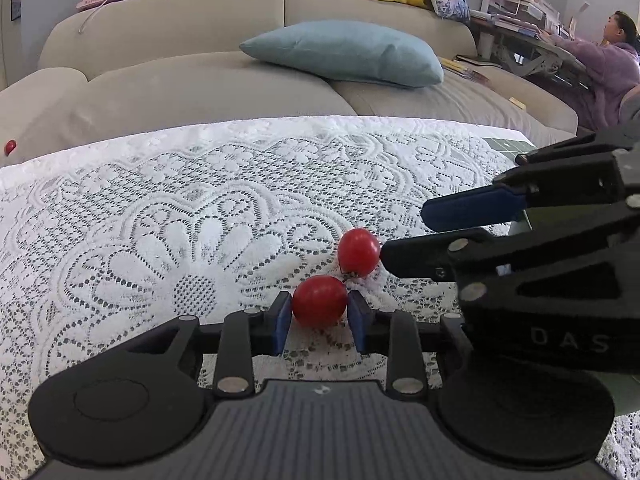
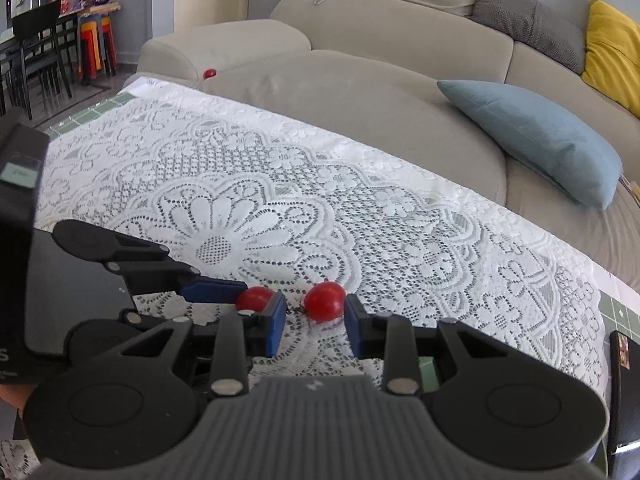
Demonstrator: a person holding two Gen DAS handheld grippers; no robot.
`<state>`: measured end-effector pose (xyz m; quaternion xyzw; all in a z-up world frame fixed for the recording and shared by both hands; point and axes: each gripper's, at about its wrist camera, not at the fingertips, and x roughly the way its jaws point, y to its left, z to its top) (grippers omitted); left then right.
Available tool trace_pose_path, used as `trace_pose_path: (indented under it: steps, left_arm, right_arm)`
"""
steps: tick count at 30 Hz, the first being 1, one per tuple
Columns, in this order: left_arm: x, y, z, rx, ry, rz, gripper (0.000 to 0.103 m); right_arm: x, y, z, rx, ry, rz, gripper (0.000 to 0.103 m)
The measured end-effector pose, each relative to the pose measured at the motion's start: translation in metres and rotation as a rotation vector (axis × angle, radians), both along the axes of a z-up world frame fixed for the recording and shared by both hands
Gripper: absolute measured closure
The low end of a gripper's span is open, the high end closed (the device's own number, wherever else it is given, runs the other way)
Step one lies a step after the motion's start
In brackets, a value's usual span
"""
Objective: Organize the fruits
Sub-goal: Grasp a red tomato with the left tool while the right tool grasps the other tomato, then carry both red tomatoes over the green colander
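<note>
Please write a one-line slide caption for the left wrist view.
Left gripper brackets a small red cherry tomato on the white lace tablecloth.

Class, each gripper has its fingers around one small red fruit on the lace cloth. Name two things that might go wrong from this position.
1. The near tomato and far tomato lie close together, so the left gripper and right gripper may collide while closing.
2. Round fruits may roll off the lace cloth; another red fruit already lies on the sofa.
</note>
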<state>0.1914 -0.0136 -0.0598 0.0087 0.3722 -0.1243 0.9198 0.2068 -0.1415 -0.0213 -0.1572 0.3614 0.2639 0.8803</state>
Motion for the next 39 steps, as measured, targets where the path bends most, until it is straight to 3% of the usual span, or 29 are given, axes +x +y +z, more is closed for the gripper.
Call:
trace_pose_path:
  steps: [10, 16, 23, 34, 39]
  left_arm:
    - [0.002, -0.003, -0.003, 0.015, -0.012, 0.009, 0.071]
    - [-0.006, 0.008, 0.007, 0.073, -0.023, 0.066, 0.071]
    - [-0.013, 0.037, 0.014, 0.086, -0.008, 0.168, 0.071]
    - [-0.019, 0.069, 0.022, 0.037, 0.008, 0.261, 0.071]
    - [-0.021, 0.075, 0.021, 0.029, 0.016, 0.27, 0.07]
  right_arm:
    - [0.005, -0.005, -0.003, -0.007, 0.036, -0.018, 0.074]
    - [0.011, 0.003, -0.004, 0.0, 0.062, -0.005, 0.074]
    - [0.022, 0.021, -0.01, -0.045, 0.079, -0.014, 0.074]
    - [0.045, 0.048, -0.019, -0.15, 0.13, -0.056, 0.074]
    - [0.054, 0.049, -0.014, -0.127, 0.18, -0.063, 0.074]
